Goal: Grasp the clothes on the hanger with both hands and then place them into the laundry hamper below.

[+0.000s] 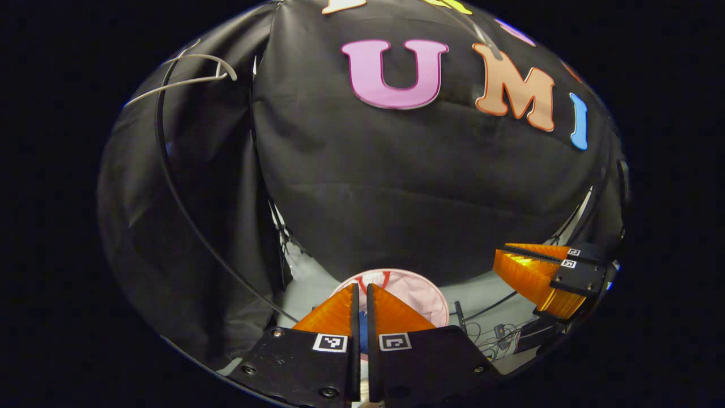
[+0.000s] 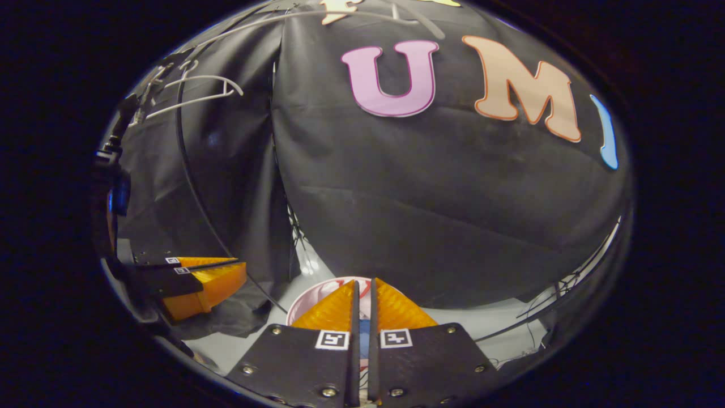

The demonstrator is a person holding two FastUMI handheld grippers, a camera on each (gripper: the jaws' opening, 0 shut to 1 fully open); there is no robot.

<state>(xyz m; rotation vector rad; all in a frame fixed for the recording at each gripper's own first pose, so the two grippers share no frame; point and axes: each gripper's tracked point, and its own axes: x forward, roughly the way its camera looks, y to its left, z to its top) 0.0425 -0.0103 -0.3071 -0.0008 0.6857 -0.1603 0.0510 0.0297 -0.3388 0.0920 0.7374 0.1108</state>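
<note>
Two grippers, mine. Left gripper view: left gripper fingers nearly closed, empty, above pink laundry hamper; bare hanger upper left. Right gripper view: right gripper likewise closed, empty; clothes unclear, possibly blue in hamper. Judged: deposit finished; next, withdraw.

Tangled cables on the pale floor — black cloth wall behind.

Open space above laundry hamper

Two claws: left claw, right claw. One hamper. One bare hanger.
</note>
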